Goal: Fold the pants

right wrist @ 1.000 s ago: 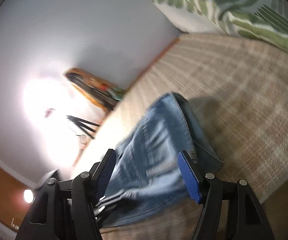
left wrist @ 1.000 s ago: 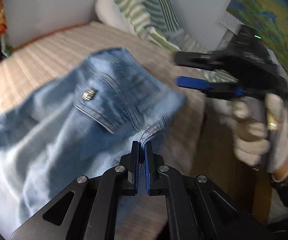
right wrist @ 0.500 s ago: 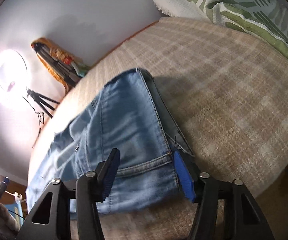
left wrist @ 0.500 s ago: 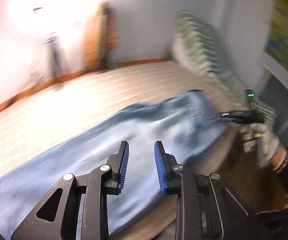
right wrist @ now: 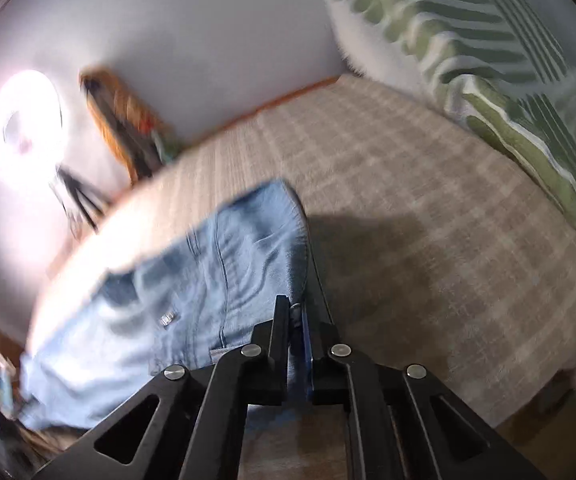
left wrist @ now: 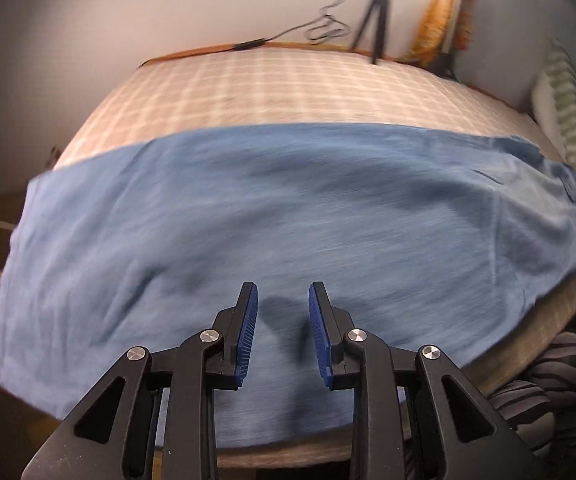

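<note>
A pair of blue denim pants (left wrist: pixel 288 216) lies stretched lengthwise across the near half of a bed with a beige checked cover (left wrist: pixel 272 88), the fabric reaching from the bed's left end almost to its right end and draping a little over the near edge. Above the pants' near edge, roughly at their middle, the left gripper (left wrist: pixel 280 330) hangs with its blue-padded fingers (left wrist: pixel 246 330) parted and nothing between them; their twin shadows fall on the denim just beyond the tips. Behind the bed, against the pale wall, a tripod (left wrist: pixel 376 20) stands under a bright ring light (right wrist: pixel 26 118), with an orange leaning object (left wrist: pixel 436 20) just to its right, its nature unclear. At the pants' right end, near the waist, the right gripper (right wrist: pixel 297 332) has its fingers pressed together on a fold of the denim edge, a strip of cloth showing between the pads, beside a seam and a small metal rivet (right wrist: pixel 167 319). The gripper's shadow darkens the checked cover just to the right of the pants. Farther right, at the head of the bed, a green-and-white striped pillow (right wrist: pixel 500 80) rests against the wall. Both views are blurred by motion.
</note>
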